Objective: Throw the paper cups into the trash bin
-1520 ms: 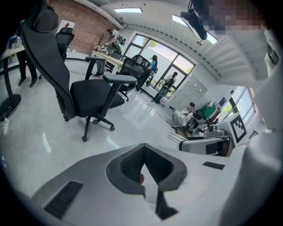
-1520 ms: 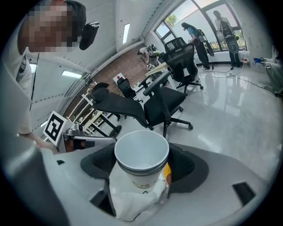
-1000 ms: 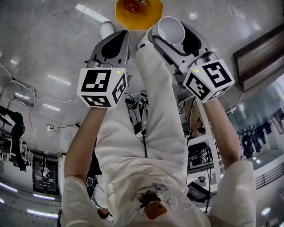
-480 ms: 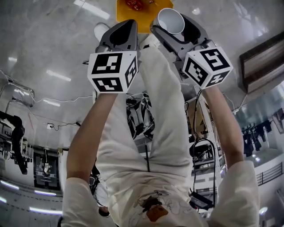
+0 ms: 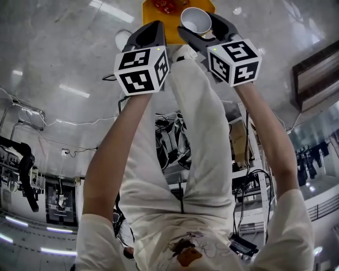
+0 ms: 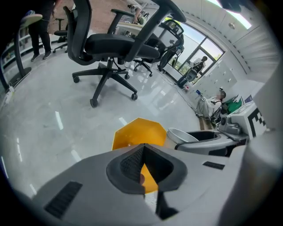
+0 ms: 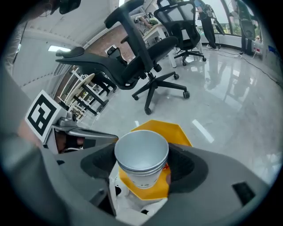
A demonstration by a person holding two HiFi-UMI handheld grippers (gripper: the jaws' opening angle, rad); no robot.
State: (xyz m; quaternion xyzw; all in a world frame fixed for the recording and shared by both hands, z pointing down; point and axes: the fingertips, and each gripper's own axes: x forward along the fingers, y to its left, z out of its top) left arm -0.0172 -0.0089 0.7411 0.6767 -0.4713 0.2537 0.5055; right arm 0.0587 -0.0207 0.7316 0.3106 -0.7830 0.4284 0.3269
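As you are carrying both tools forward, the yellow trash bin [image 5: 150,7] is drawing closer. A second ago it was sitting clear ahead of the tips; now, in the head view, the paper cups [image 7: 142,155] are overlapping its near edge.

Your right tool [image 5: 203,27] is staying clamped on the cups' sides, mouth up and tilted slightly toward you. The doubled rim suggests two cups nested together, though you cannot be sure from here. In the right gripper view the bin is showing beneath and just beyond that tool's tips, so the cups are probably arriving over the opening rather than sitting squarely above it.

Your left tool [image 6: 142,152] is travelling alongside, just left of the right one, with its jaws together and nothing between them. The bin is lying straight ahead of it on the glossy floor [image 6: 53,123].

Judging by this, the carry is nearly finished and the release is coming up. You are likely needing a little more reach before letting go, since light cups dropped at the edge could tip out onto the floor.
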